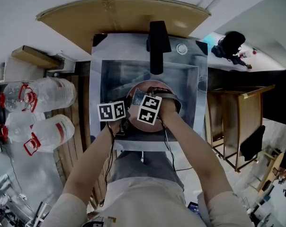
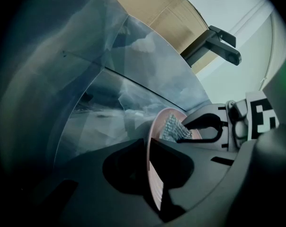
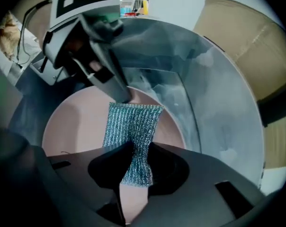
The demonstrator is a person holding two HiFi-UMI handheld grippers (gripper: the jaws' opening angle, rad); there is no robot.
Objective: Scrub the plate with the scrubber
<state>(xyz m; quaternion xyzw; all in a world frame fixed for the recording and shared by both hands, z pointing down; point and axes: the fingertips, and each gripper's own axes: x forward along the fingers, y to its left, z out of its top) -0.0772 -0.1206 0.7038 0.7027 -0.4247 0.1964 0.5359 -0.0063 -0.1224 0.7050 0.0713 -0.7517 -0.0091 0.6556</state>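
Both forearms reach forward into the square steel sink (image 1: pixel 115 82). The left gripper (image 2: pixel 150 171) angles down, its jaws narrow and clamped on the near left rim of the round pink plate (image 3: pixel 74 126). The right gripper (image 3: pixel 136 162) points straight down, pinching a silver mesh scrubber (image 3: pixel 133 122) over the plate's face. A black tap (image 1: pixel 157 46) stands at the far side, and clear plastic water bottles (image 1: pixel 48 110) lie to the left.

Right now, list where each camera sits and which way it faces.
Head view: on the person's head, facing steeply down into the sink; both forearms, left tool, right tool and plate show.
Left gripper view: on the left tool, facing along its jaws, shut on the plate rim, toward the faucet; right tool shows.
Right gripper view: on the right tool, facing down at the plate, jaws pinching the scrubber; left tool shows.
Shared: both gripper views show plate and scrubber.
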